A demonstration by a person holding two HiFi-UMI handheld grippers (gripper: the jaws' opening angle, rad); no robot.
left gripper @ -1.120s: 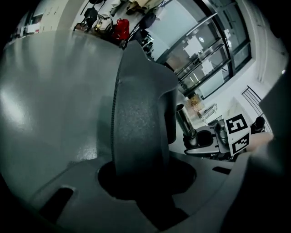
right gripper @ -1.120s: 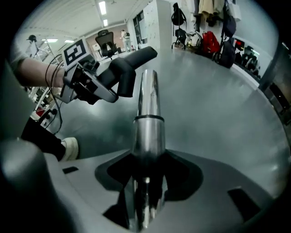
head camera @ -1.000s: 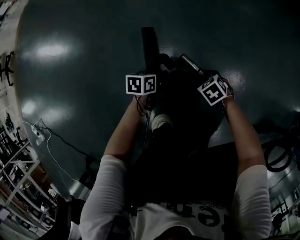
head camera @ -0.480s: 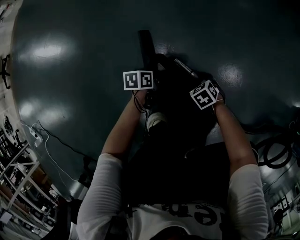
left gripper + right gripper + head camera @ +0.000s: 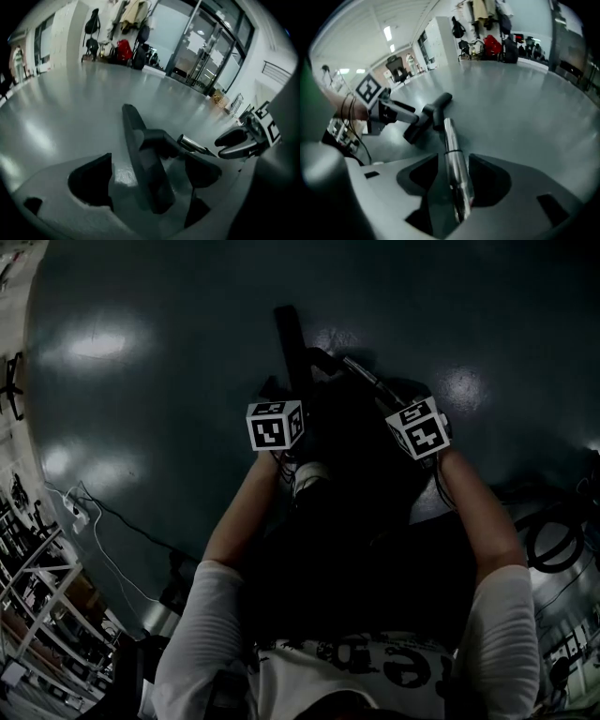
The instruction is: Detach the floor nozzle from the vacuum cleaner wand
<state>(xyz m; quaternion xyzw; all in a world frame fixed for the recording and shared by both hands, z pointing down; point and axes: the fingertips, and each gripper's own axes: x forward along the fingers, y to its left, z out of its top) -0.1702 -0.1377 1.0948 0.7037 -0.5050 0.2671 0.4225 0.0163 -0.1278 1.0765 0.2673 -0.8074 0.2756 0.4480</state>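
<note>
White cloth sleeves (image 5: pixel 202 634) and bare forearms run forward from a dark torso; each hand carries a gripper topped by a white cube with black square markers (image 5: pixel 275 425). The left gripper (image 5: pixel 147 172) has pale grey, smooth plastic jaws with dark hollows; they are swinging wide open. The floor nozzle (image 5: pixel 145 159) lies lengthwise between them, clear of both pads and not gripped. It is a long, flat, matt black bar of plastic, with a rounded black neck rising from its middle.

The right gripper (image 5: pixel 454 176) has the same grey shells and dark recesses; its jaws are easing apart. The wand (image 5: pixel 452 145), a slim round tube of bright polished metal ringed by one thin dark band, runs straight up the gap between them. The pads sit close on either side, with a thin sliver of space at one edge, so they flank the tube rather than clamp it. The wand's far end reaches the nozzle's neck; whether the two are locked together cannot be made out.

Both rest on a smooth, glossy grey-green floor (image 5: pixel 141 427) that mirrors the ceiling lights. Farther off stands a tall glass wall in dark frames (image 5: pixel 206 51).
</note>
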